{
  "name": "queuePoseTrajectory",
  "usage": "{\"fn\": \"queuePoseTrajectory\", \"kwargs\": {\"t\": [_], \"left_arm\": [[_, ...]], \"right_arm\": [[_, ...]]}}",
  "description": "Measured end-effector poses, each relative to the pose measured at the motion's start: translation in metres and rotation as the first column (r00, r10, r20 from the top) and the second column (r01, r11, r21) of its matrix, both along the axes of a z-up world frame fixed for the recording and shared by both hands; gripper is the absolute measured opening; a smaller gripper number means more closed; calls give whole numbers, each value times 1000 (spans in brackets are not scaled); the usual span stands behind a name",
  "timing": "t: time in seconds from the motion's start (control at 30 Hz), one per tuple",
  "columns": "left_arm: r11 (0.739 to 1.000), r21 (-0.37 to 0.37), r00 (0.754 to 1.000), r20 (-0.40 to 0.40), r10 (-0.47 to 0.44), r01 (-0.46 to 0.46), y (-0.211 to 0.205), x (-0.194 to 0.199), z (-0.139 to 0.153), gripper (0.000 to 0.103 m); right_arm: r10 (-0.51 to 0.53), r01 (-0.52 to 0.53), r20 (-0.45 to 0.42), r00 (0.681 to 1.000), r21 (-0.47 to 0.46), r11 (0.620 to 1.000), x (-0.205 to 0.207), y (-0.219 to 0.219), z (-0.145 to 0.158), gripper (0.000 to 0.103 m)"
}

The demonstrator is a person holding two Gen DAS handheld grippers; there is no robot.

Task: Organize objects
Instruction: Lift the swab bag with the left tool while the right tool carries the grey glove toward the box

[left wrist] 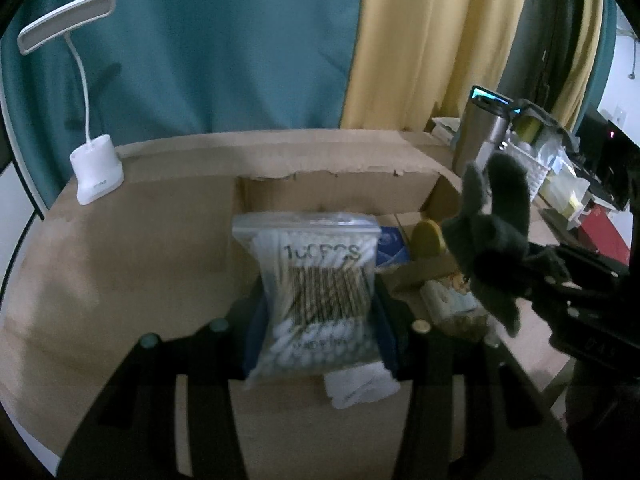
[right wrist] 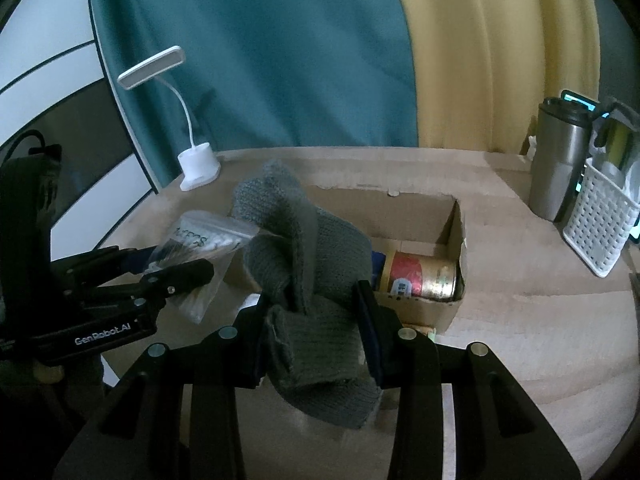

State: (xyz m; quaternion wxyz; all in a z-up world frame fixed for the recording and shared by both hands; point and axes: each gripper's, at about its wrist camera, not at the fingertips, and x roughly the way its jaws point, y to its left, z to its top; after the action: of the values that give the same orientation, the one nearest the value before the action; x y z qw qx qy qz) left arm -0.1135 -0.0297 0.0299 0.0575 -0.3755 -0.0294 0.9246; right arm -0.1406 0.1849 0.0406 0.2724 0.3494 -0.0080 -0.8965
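Grey knit glove (right wrist: 316,280) (gripper-clamped (right wrist: 316,340))

Readable print in my two views

I read "100PCS" on the cotton swab bag (left wrist: 316,296) and "GenRobot.AI" in white on the left gripper (right wrist: 182,256); the can (right wrist: 420,278) label stays illegible to me.

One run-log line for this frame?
left tongs: shut on cotton swab bag | right tongs: shut on grey knit glove | cardboard box: holds can
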Motion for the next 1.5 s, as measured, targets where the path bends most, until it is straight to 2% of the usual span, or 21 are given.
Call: {"fn": "queuePoseTrajectory", "kwargs": {"t": [0.33, 1.5], "left_arm": [[1000, -5, 1000, -15, 9, -9, -7, -15, 4, 48], [1000, 6, 999, 21, 28, -28, -31, -74, -11, 48]], "right_arm": [[-6, 6, -18, 1000, -13, 1000, -8, 2, 6, 40], [27, -27, 38, 999, -17, 1000, -62, -24, 0, 40]]}}
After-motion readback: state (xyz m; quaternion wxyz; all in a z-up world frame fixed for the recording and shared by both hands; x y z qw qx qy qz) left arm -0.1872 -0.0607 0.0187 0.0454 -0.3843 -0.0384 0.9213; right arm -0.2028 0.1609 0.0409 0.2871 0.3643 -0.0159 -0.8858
